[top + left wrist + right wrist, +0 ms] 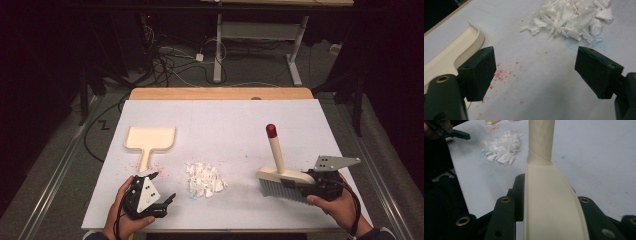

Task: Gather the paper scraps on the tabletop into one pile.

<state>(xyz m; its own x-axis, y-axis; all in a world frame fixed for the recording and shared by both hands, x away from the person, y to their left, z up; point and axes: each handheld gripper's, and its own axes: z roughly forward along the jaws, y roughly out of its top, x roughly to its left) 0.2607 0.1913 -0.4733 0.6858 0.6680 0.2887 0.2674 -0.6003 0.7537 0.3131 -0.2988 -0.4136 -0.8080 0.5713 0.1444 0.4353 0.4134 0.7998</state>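
Note:
A cream dustpan lies flat at the left of the white table cover, its handle pointing toward me. A pile of white paper shreds sits near the front middle. My left gripper is open just below the dustpan handle, with nothing between its fingers. In the left gripper view the dustpan is at the left and the shreds lie ahead. My right gripper is shut on the cream brush, whose red-tipped handle points away and whose grey bristles touch the table. The brush body sits between the jaws.
Red specks dot the cover near the dustpan handle, and a faint blue mark shows by the shreds. The wooden table edge runs along the back. Cables and a desk frame stand on the floor beyond.

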